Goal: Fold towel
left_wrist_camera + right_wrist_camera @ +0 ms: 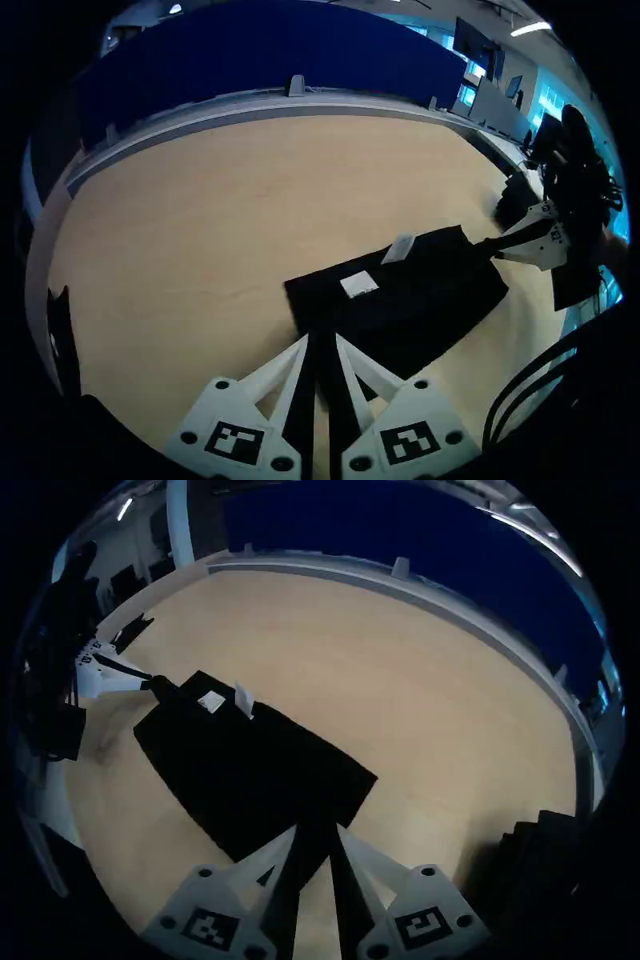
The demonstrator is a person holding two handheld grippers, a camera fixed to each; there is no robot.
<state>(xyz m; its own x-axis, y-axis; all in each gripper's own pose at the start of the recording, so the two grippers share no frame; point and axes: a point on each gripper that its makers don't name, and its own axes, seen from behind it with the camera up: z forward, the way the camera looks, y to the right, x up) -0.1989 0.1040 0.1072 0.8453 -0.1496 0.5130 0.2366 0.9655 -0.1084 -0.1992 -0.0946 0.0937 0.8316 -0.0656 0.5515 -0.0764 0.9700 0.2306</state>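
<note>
Left tongs [322,340]: pressed together on the near edge of the black towel [400,296], the fingers almost touching with cloth pinched between them. Right tongs [318,832]: likewise clamped, on the towel's opposite end. From the left gripper view I see them at the towel's far right corner.

The towel lies flat as a long rectangle on the pale wooden table [200,224], held between both my tongs. Two white tags [359,283] sit on its upper face, one lying flat and one standing up. A blue partition [264,56] runs along the table's far edge.
</note>
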